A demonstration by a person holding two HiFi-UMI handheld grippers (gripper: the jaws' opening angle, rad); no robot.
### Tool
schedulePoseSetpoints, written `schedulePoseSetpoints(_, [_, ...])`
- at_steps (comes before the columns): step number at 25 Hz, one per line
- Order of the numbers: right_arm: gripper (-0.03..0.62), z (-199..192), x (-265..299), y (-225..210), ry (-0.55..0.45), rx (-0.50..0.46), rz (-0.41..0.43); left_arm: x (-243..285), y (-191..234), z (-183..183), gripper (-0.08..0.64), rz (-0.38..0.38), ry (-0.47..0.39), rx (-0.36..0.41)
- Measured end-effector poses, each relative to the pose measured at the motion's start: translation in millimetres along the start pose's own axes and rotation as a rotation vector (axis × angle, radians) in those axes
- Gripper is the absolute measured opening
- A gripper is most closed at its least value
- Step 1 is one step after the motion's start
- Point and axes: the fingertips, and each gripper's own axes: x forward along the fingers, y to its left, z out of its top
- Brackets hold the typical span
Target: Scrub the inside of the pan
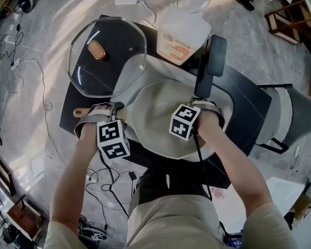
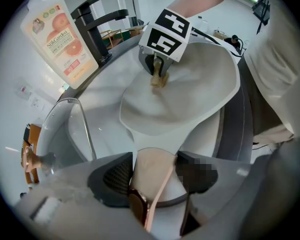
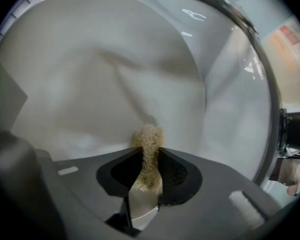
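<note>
A white pan [image 1: 156, 113] lies tilted in the sink. Its pale handle [image 2: 151, 169] with a copper-coloured end runs between the jaws of my left gripper [image 2: 155, 173], which is shut on it at the pan's left [image 1: 114, 115]. My right gripper [image 3: 149, 166] is shut on a small tan scrubbing pad [image 3: 148, 146], whose tip presses on the pan's white inner wall [image 3: 100, 74]. In the left gripper view the right gripper [image 2: 159, 66] reaches down into the pan [image 2: 200, 89] with the pad [image 2: 158, 80] on its surface. In the head view the right gripper [image 1: 189, 119] sits over the pan's middle.
A glass lid [image 1: 106, 56] with a copper knob [image 1: 97, 50] lies left of the sink on the black counter [image 1: 249, 95]. Behind the sink stand a dish soap bottle [image 1: 180, 35] and a black faucet [image 1: 210, 66]. Cables trail over the floor [image 1: 41, 108].
</note>
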Motion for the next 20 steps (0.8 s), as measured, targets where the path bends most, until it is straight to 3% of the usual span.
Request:
schedulePoseSetpoints(3, [0.1,-15,-11,30,0.052,-0.001,0.192,0,-2,1,0.275,-0.002,-0.006,-0.006])
schedulePoseSetpoints(6, [0.098,-20,-31,57,0.041,-0.001,0.388,-1,-1,1,0.275,-0.001,-0.007,-0.008])
schedulePoseSetpoints(10, [0.098,-12,-57,89,-0.009,-0.025,0.586,-2,-1,2,0.276,-0.006,-0.004,-0.013])
schedulePoseSetpoints(13, [0.097,12,-74,113,-0.115,-0.024,0.721,-2,-1,2,0.276,-0.005,-0.003,-0.014])
schedulePoseSetpoints(16, [0.097,49,-86,124,-0.242,-0.009,0.76,-1,-1,2,0.276,-0.008,0.001,-0.016])
schedulePoseSetpoints(20, [0.098,92,-85,115,-0.366,0.023,0.671,-1,-1,2,0.276,-0.003,0.003,-0.015])
